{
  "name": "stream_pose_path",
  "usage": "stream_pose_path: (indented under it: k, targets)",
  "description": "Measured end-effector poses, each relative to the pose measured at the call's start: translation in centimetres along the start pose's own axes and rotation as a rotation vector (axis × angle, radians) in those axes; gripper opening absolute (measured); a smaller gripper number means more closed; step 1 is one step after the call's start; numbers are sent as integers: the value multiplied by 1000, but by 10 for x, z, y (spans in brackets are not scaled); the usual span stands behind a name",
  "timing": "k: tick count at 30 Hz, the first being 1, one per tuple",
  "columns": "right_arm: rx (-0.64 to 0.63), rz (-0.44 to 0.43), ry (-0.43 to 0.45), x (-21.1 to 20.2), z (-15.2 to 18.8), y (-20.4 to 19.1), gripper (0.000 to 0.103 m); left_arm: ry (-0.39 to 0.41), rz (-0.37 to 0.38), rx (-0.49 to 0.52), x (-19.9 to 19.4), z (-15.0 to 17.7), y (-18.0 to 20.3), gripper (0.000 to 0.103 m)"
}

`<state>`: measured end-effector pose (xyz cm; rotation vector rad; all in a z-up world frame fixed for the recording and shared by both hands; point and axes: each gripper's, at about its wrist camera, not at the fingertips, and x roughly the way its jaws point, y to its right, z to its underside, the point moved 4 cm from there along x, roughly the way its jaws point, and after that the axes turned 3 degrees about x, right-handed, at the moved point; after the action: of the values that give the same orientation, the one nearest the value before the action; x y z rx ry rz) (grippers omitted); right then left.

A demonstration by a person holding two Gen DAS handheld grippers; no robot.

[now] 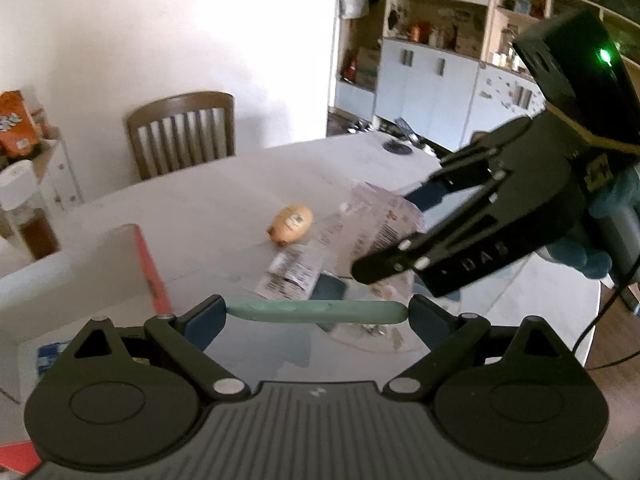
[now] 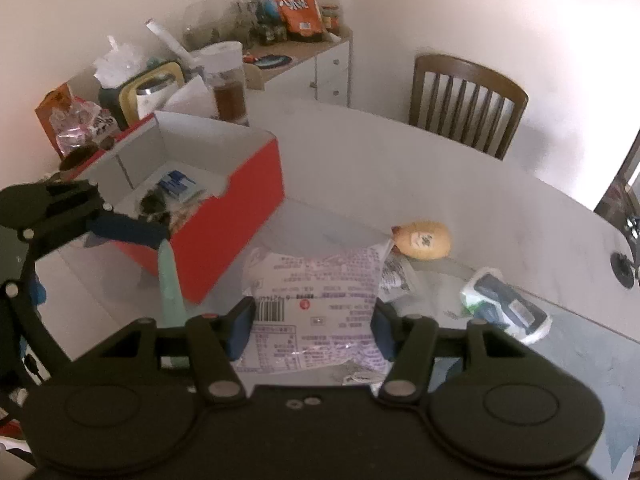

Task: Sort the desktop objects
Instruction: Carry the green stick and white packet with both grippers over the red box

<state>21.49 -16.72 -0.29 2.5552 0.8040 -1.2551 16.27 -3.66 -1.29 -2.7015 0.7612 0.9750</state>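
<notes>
Two grippers were in play over the white table (image 2: 500, 200), and both had something between their fingers. Left gripper (image 1: 316, 312) was spread really wide, with a long pale green stick (image 1: 316, 311) spanning the whole gap, one end against each blue pad. From the right wrist camera you could see that same green stick (image 2: 170, 280) hanging just in front of the red box (image 2: 236, 216), near its closest corner, not inside it.

Right gripper (image 2: 312, 320) was also fairly wide, with its pads on either side of a clear printed packet (image 2: 316, 300) with a barcode. It looked like it was gripping the packet, though I couldn't tell how firmly. The packet sat to the right of the red box, close to it but apart.

The box was open on top, white inside, with a blue and white pack (image 2: 176, 186) and some darker bits I couldn't make out lying on the bottom.

Further right of the box, past the packet, was a small yellowish wrapped bun (image 2: 424, 240) touching the packet's far corner. Even further right was a green and white pouch (image 2: 504, 304) lying flat on the table.

From the left wrist camera, a smaller barcode wrapper (image 1: 290, 276) lay between the bun (image 1: 291, 224) and the green stick. A wooden chair (image 2: 468, 100) stood behind the table, well away from the box.
</notes>
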Motion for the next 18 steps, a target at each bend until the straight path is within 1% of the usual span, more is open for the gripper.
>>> stream_pose_path:
  k: [8,11,13,18]
  targets:
    - [-45,-22,32,-7,-16,-27,60,37,-80,-30,-34,-5,-31,98]
    - [-60,-34,38,-6,-23,-39,60,39,-111,-46,-44,-4,-44,98]
    - [-74,-43,42,-5,-28,-47,60,38,-119,-61,-49,-4,-54,98]
    - [-112,-57,30,3,-41,-69,60,34,-159,-71,-60,-4,-77,98]
